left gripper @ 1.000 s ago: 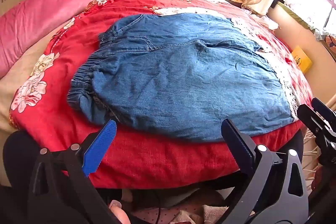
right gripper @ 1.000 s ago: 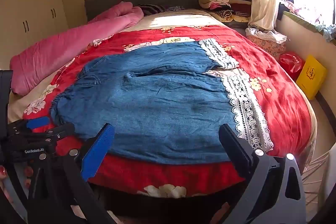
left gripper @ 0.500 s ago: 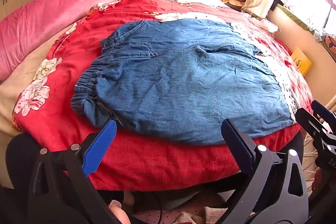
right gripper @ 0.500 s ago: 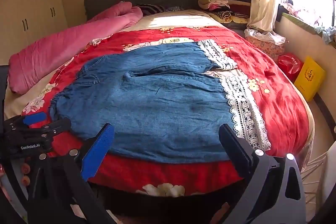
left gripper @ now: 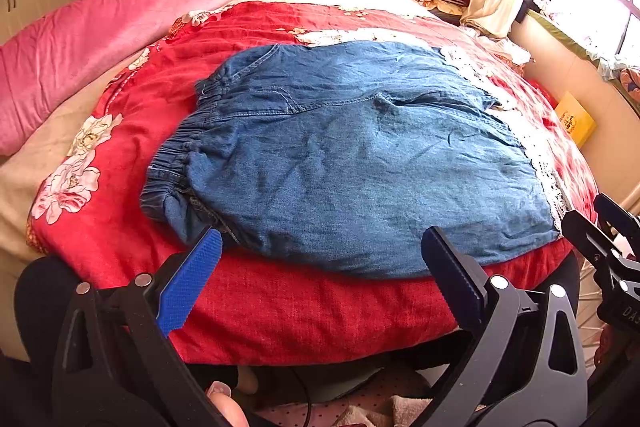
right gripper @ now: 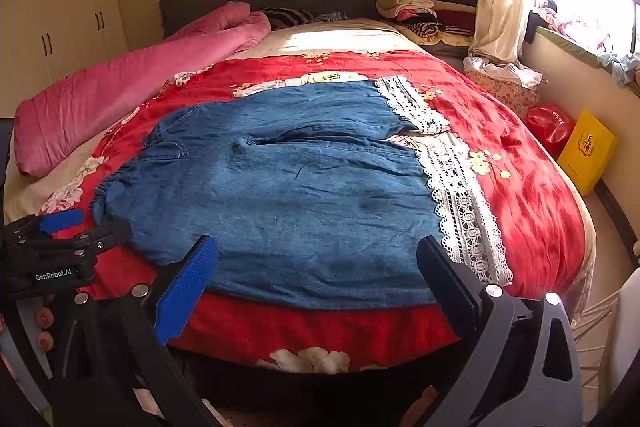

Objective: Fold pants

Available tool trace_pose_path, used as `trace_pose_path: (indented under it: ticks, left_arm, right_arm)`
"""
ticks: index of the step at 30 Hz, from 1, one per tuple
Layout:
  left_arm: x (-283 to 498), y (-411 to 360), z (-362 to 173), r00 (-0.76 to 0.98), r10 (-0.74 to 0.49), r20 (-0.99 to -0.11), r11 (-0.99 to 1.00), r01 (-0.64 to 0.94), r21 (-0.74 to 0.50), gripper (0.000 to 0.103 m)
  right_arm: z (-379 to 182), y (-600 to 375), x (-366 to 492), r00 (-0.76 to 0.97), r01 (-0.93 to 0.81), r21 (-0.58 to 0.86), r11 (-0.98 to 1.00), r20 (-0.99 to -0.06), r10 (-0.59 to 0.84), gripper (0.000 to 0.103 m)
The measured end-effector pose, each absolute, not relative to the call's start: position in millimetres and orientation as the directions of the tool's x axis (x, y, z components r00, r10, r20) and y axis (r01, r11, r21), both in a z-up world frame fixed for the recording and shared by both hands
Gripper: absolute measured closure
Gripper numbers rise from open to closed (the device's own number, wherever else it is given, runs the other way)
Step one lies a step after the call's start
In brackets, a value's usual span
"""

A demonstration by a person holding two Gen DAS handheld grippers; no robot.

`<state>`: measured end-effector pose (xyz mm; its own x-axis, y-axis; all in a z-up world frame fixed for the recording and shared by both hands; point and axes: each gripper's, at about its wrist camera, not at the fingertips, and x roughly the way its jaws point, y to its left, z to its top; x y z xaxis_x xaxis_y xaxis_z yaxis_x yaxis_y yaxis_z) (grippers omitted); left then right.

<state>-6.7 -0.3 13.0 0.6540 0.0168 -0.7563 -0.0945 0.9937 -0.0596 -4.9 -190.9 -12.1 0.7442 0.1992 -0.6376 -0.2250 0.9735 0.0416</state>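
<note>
Left gripper (left gripper: 320, 247), right gripper (right gripper: 316, 255): jaws spread wide, empty.

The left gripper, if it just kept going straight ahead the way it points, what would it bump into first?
Most likely the denim pants: the open left gripper points at their near edge on the red bedspread. Depth is unclear.

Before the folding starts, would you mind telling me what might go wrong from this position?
1. The pants lie at the near edge of the red quilt; a low grasp may pinch quilt along with denim.
2. The lace hem looks delicate and could snag on the right gripper.
3. The left gripper is open near the elastic waistband; gathered fabric may bunch unevenly.
</note>
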Motion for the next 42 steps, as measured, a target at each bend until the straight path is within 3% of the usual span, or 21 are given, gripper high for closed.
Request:
trace_pose_path:
  ticks: [42]
  left_arm:
    - [4,8,12,0.662,0.03,-0.749,0.992,-0.109,-0.056,0.009]
  right_arm:
    - [-15,-181,13,0.729,-0.245,0.03,0.969,-0.654,0.204,0.004]
